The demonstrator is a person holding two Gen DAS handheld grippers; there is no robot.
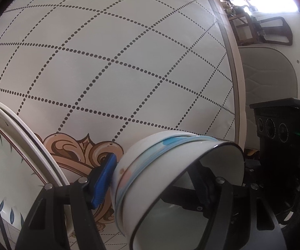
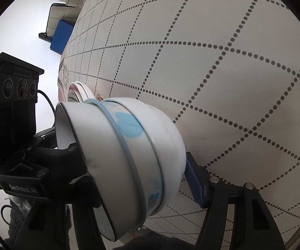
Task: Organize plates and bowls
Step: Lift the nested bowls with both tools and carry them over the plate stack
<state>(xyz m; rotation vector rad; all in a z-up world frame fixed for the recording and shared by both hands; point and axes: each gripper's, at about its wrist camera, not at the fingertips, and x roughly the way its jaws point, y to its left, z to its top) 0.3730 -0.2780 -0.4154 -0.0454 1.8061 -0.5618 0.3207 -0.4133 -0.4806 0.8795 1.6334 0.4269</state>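
Note:
A nested stack of white bowls (image 1: 160,179), some with blue bands and patches, is gripped from both sides. My left gripper (image 1: 156,189) is shut on the stack, with one blue pad (image 1: 103,184) on the outer wall and the other finger inside the top bowl. My right gripper (image 2: 137,177) is shut on the same bowl stack (image 2: 133,158), with a blue pad (image 2: 194,185) on the outside. A stack of plates (image 1: 14,158) with a blue leaf pattern lies at the left in the left wrist view, and the plates show edge-on behind the bowls in the right wrist view (image 2: 78,92).
The table (image 1: 129,62) wears a cream cloth with dotted diamond lines and brown scroll ornaments. Its edge runs down the right in the left wrist view, with a padded chair (image 1: 268,73) beyond. A blue box (image 2: 61,38) and a sofa stand past the far edge.

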